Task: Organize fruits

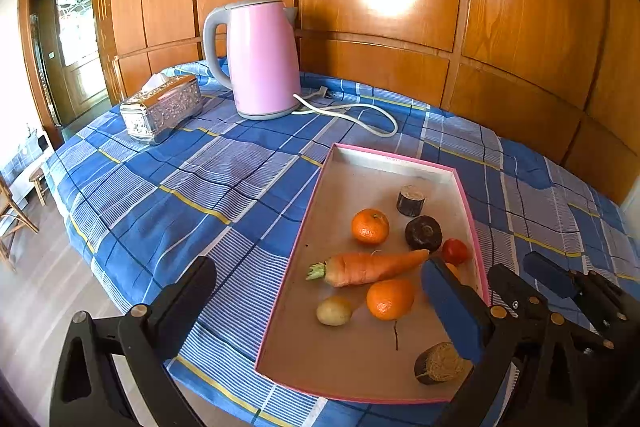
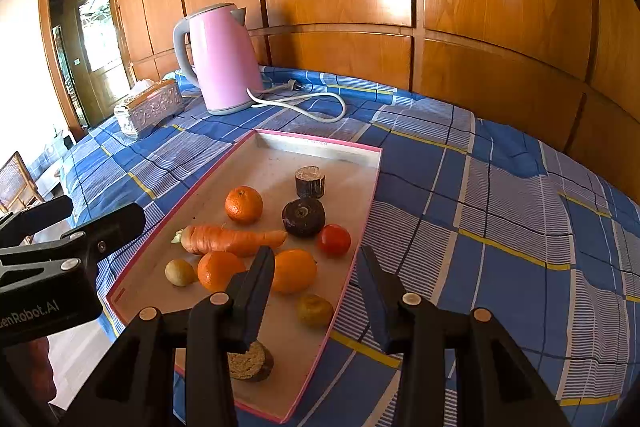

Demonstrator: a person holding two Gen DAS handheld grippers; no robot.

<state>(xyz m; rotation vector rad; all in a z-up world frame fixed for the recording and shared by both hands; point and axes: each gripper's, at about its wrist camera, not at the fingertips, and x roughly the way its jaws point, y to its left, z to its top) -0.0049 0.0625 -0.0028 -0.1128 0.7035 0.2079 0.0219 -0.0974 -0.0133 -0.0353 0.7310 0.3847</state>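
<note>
- I see one pink tray (image 2: 362, 203) on the counter (image 2: 500, 227), which has a blue checked cloth on it.
- In the tray I count three orange fruits: one at the back (image 2: 243, 205) and two near the front (image 2: 218, 270) (image 2: 294, 270).
- There is one carrot (image 2: 236, 239) lying across the middle, and one small red tomato (image 2: 334, 239) near the tray's right wall.
- I count three dark brown chunks (image 2: 310, 181) (image 2: 303, 217) (image 2: 252, 361).
- There are two small yellowish round things (image 2: 180, 271) (image 2: 315, 310).
- My left gripper (image 1: 320, 291) is wide open and holds nothing.
- My right gripper (image 2: 316, 271) is partly open over the tray's right edge and holds nothing.
- Behind the tray stand one pink kettle (image 2: 224, 59) and one silver tissue box (image 2: 154, 107).
</note>
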